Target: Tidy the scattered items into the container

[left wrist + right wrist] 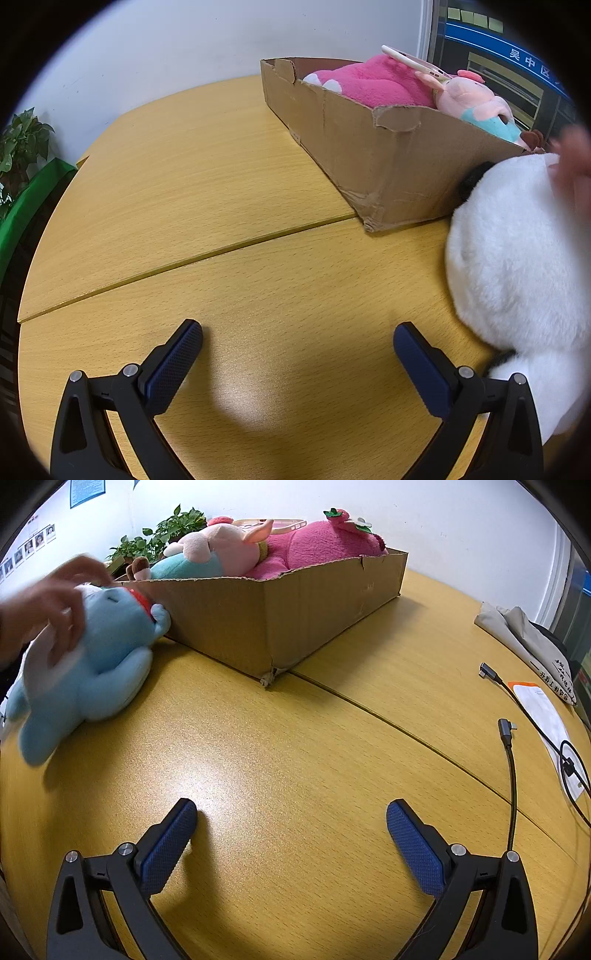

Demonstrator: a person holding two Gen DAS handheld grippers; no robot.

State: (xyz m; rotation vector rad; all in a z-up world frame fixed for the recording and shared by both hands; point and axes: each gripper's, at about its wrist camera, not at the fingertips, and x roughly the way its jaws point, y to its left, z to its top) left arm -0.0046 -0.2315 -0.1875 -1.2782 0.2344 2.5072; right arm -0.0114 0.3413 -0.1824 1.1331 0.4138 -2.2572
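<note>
Both grippers hover low over the yellow wood-grain table with nothing between their blue pads. The left gripper is spread wide, and the right gripper is spread wide too.

The brown cardboard box sits on the far part of the table, holding a large pink plush toy and a pale pink pig plush, with a phone in a pink case lying on top.

At the box's near left wall lies a light blue plush toy, touching the cardboard; a blurred bare hand rests on it. In the left wrist view a white furry plush lies against the box at the right.

Black cables lie at the right.
</note>
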